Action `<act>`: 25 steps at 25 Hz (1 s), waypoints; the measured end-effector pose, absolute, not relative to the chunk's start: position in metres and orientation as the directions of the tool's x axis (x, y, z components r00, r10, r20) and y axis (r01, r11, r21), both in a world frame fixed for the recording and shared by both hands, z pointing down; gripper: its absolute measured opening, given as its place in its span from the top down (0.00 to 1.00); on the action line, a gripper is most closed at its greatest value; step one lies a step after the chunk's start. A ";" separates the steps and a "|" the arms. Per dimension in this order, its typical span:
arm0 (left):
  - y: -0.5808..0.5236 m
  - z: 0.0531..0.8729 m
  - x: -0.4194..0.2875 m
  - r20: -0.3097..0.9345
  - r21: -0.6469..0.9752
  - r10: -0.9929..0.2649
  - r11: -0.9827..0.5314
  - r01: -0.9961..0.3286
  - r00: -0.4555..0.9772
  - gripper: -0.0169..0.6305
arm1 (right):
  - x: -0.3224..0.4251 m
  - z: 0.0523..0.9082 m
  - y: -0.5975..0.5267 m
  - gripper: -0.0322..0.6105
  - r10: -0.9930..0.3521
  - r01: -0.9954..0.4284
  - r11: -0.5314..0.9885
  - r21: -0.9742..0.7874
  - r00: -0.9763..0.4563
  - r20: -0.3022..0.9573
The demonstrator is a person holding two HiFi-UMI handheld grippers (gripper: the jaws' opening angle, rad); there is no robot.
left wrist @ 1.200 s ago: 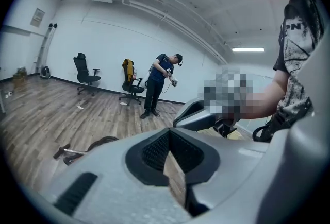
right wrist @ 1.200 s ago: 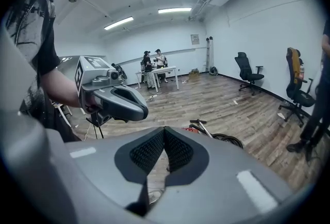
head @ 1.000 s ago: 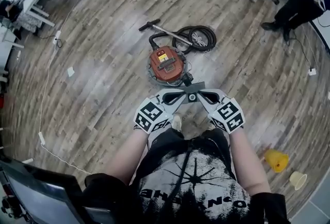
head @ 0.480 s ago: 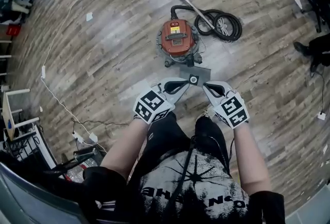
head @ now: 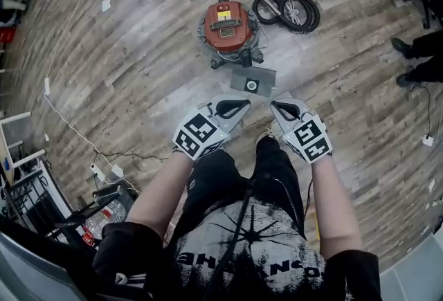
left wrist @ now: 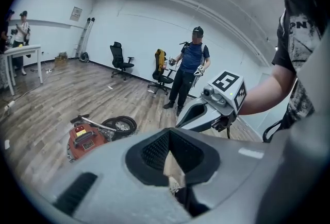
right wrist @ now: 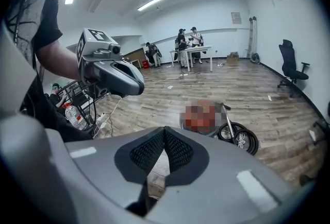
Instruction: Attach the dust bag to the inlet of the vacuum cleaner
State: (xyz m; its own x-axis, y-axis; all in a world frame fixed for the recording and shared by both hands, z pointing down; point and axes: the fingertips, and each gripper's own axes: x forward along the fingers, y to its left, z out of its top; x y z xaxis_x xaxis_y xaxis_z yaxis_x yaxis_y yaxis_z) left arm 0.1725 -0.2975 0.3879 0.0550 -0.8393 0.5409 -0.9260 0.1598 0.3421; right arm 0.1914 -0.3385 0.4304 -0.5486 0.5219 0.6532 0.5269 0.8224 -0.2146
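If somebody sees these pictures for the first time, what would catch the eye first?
The red vacuum cleaner stands on the wooden floor, its black hose coiled beside it. Nearer, a flat grey dust bag lies just beyond the left gripper and right gripper, both with jaws shut.

Open wood-plank floor [head: 138, 64] fills the frame's centre left. At upper centre the round red vacuum cleaner [head: 225, 21] stands in the way, its coiled black hose [head: 287, 9] to its right, the flat grey dust bag [head: 252, 80] just below.
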 end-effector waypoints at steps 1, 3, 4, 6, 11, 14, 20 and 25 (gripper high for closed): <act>-0.295 0.391 0.169 0.547 0.340 -0.834 0.149 -0.929 0.067 0.97 | 0.188 0.435 -0.334 0.94 0.518 0.518 0.827 -0.218 -0.555 0.651; -0.295 0.398 0.164 0.555 0.329 -0.828 0.125 -0.936 0.084 0.97 | 0.187 0.451 -0.331 0.94 0.512 0.500 0.835 -0.230 -0.552 0.658; -0.295 0.402 0.162 0.555 0.327 -0.827 0.119 -0.937 0.089 0.97 | 0.187 0.461 -0.330 0.94 0.508 0.495 0.837 -0.234 -0.543 0.668; -0.289 0.414 0.156 0.555 0.336 -0.827 0.121 -0.934 0.092 0.97 | 0.185 0.485 -0.327 0.94 0.504 0.498 0.835 -0.232 -0.524 0.687; -0.277 0.477 0.141 0.557 0.358 -0.823 0.117 -0.926 0.112 0.97 | 0.175 0.564 -0.323 0.94 0.492 0.532 0.822 -0.204 -0.483 0.724; -0.275 0.534 0.131 0.556 0.346 -0.824 0.111 -0.931 0.108 0.97 | 0.170 0.642 -0.317 0.94 0.480 0.577 0.798 -0.175 -0.433 0.763; -0.294 0.676 0.124 0.552 0.359 -0.818 0.057 -0.931 0.162 0.97 | 0.175 0.829 -0.323 0.77 0.416 0.617 0.775 -0.137 -0.334 0.846; -0.306 0.781 0.122 0.562 0.341 -0.800 -0.010 -0.940 0.212 0.97 | 0.184 0.981 -0.332 0.69 0.325 0.661 0.746 -0.079 -0.258 0.910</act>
State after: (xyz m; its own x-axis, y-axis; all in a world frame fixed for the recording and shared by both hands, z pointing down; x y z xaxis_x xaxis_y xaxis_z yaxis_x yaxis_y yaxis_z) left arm 0.1215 -0.3061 0.7810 0.2121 -0.7998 0.5616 -0.9401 -0.0099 0.3409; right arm 0.1840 -0.3319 0.9811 -0.2581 0.3253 0.9097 0.6607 0.7464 -0.0795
